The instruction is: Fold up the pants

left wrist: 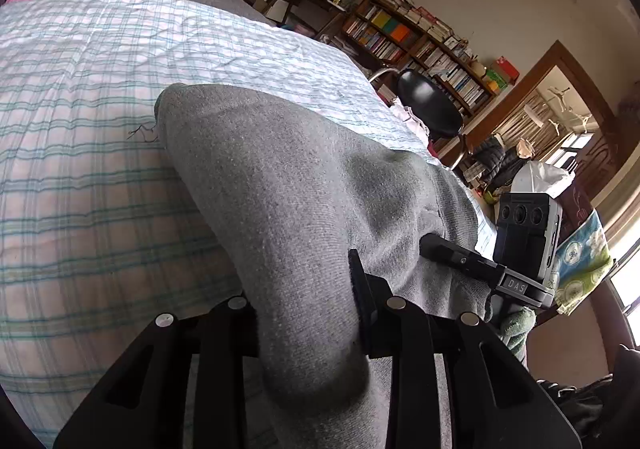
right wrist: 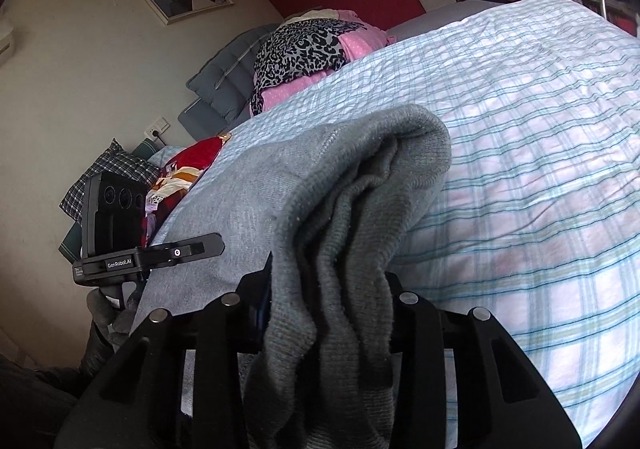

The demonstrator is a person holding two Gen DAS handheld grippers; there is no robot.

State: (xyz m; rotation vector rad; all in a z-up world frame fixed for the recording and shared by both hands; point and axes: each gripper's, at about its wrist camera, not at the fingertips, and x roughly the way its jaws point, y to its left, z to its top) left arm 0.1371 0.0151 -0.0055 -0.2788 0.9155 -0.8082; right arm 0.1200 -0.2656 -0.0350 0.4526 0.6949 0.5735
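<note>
Grey knit pants lie on a bed with a pale checked sheet, and their near end is lifted off it. In the left wrist view my left gripper is shut on a thick fold of the grey cloth. My right gripper shows at the right, its tip at the pants' edge. In the right wrist view my right gripper is shut on the bunched, ribbed end of the pants. My left gripper shows at the left beside the cloth. The pants hide most of both pairs of pads.
Leopard-print and pink cloth is piled at the bed's head by a grey headboard. A red patterned cloth lies at the bed's left edge. Past the far side stand a black chair and full bookshelves.
</note>
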